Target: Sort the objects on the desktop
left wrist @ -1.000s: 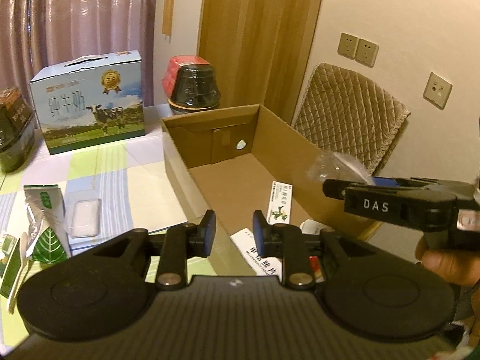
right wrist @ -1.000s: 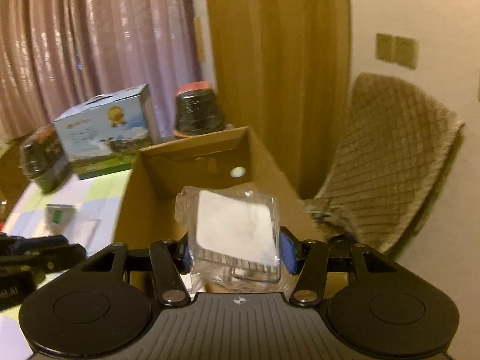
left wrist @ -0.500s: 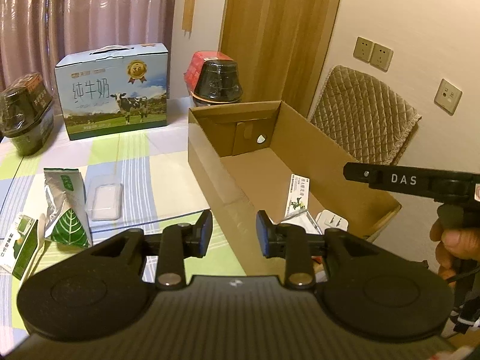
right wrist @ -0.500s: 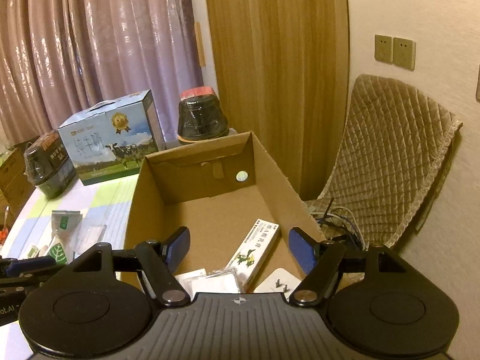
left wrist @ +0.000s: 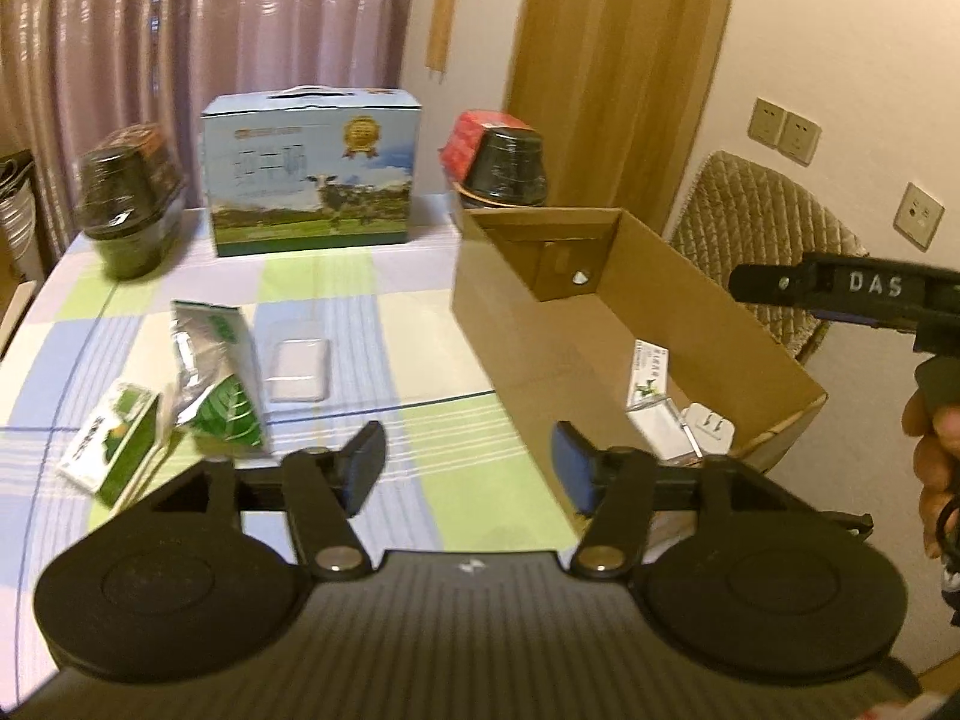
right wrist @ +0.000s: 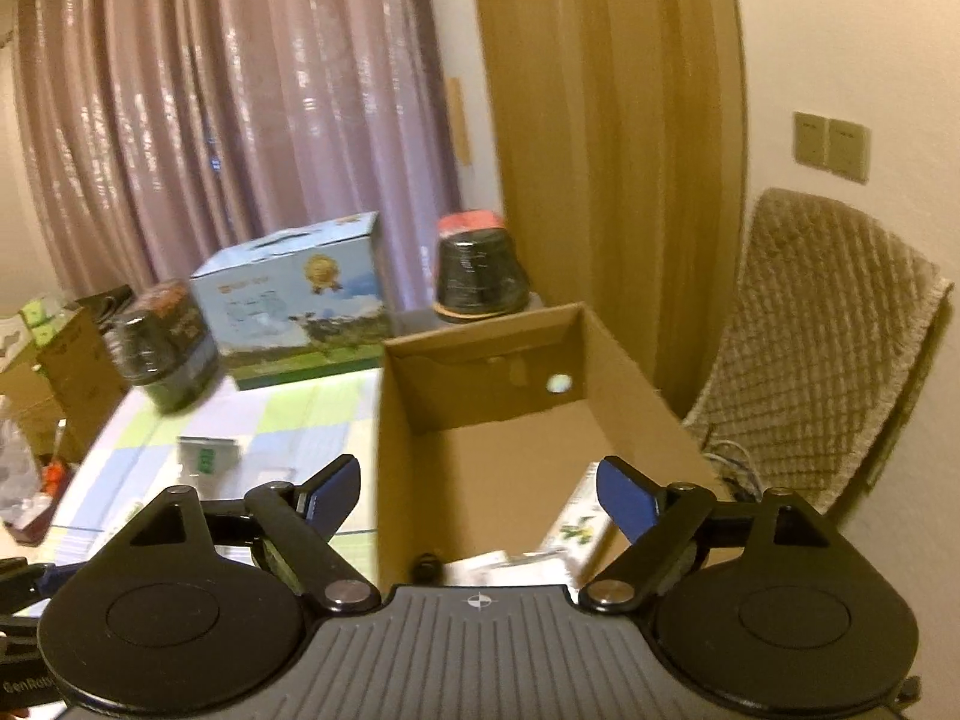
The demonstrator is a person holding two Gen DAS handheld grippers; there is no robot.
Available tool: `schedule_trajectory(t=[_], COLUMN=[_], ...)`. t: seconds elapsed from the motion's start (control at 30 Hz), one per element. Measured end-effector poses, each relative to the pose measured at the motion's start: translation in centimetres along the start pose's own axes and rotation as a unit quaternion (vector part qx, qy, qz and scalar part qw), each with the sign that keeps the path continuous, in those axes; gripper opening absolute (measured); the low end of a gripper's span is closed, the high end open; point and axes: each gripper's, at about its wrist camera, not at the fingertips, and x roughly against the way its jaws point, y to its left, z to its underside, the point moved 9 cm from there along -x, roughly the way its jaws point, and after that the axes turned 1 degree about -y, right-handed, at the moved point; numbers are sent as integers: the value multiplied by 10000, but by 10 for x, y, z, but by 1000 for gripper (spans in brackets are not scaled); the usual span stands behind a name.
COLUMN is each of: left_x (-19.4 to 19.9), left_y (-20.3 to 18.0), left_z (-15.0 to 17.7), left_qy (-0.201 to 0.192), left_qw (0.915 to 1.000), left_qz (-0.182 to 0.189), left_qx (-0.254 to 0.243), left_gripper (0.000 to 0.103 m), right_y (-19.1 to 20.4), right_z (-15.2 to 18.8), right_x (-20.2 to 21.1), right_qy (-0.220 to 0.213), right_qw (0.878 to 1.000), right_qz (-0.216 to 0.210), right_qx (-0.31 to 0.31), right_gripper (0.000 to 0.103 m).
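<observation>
An open cardboard box [left wrist: 708, 312] [right wrist: 540, 420] stands on the right of the table, holding a slim white packet [left wrist: 651, 375] [right wrist: 573, 525] and a white plug [left wrist: 711, 427]. On the checked cloth lie a silver-green pouch [left wrist: 219, 372] [right wrist: 207, 456], a clear flat case [left wrist: 298, 369] and a small green-white carton [left wrist: 114, 441]. My left gripper [left wrist: 468, 459] hovers over the cloth beside the box's near corner, jaws opening, nothing between them. My right gripper [right wrist: 477, 495] hangs above the box's near end, jaws opening and empty.
At the back stand a blue milk carton case [left wrist: 312, 174] [right wrist: 294, 306], a dark shrink-wrapped tub [left wrist: 129, 210] [right wrist: 162, 354] and a red-topped dark tub [left wrist: 501, 159] [right wrist: 477, 267]. A quilted chair [left wrist: 756, 240] [right wrist: 816, 348] is right of the box. A hand [left wrist: 933, 468] grips the right tool.
The right gripper let go of the clear pack and opened wide, then lifted. The left gripper swung left away from the box toward the cloth and opened its jaws.
</observation>
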Motion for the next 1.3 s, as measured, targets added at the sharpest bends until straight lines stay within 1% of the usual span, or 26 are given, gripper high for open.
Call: schedule_trajectory(t=[0.13, 0.23, 0.37, 0.67, 0.77, 0.87, 1.1, 1.3], left_x=[18, 32, 48, 70, 73, 74, 61, 38], left_y=[24, 43, 70, 130, 148, 164, 196, 221], left_z=[7, 11, 16, 28, 33, 37, 38, 38], left_qy=[-33, -86, -122, -51, 9, 78, 232, 342], left_qw=[9998, 9994, 9983, 9945, 9930, 9923, 9896, 9888], left_qz=[-153, -293, -533, -1015, -1149, -1216, -1415, -1447], left_qx=[101, 183, 212, 256, 258, 220, 67, 109], left_gripper=[70, 81, 89, 95, 98, 98, 98, 98], right_y=[28, 51, 80, 131, 142, 151, 165, 171], right_z=[0, 3, 9, 26, 31, 37, 49, 60], right_x=[4, 5, 5, -4, -10, -17, -41, -70], right_qy=[3, -5, 36, 182, 239, 326, 504, 666], right_qw=[9997, 9991, 9977, 9938, 9929, 9918, 9903, 9893], right_qz=[-228, -380, -605, -969, -1032, -1080, -1123, -1140], right_qx=[80, 183, 294, 505, 545, 600, 641, 622], right_gripper=[86, 91, 93, 101, 101, 101, 101, 101])
